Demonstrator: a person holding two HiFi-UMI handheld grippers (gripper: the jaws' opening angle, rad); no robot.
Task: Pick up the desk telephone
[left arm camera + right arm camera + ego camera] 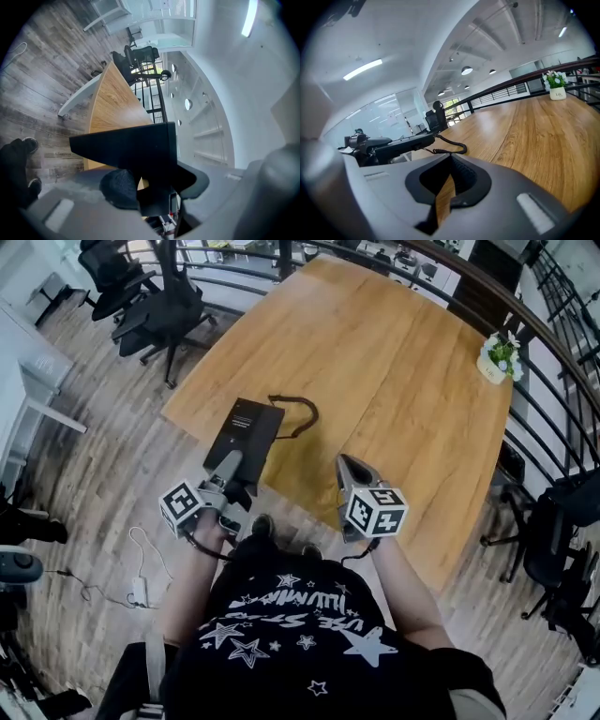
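Wood-plank flooring [112, 493] lay under a broad wooden table [403, 381] with rounded corners, and the person stood at its near edge.

At the table's near-left side, the left gripper [234, 461] had its jaws set part-way apart and closed on the near end of the desk telephone [246, 427]. In the left gripper view the black slab of the telephone filled the gap between the jaws, and the pads pressed on it. The telephone sat with that near end at the table's edge and the rest over the wood. I could not tell whether it was lifted clear of the surface. Its coiled cord [298, 414] looped out from the far end and lay on the table just beside it.

The right gripper [345, 461] was near the same edge, apart from the telephone and to its right. Its jaws were drawn together to a thin slit, with only the table's wood showing through and nothing held. Its own view looked along the tabletop, with the telephone and cord off to the left.

Further out, a small potted plant [498, 357] stood at the table's far right corner. Black office chairs [164, 315] stood beyond the left side, and a dark railing [539, 334] curved round behind the table.
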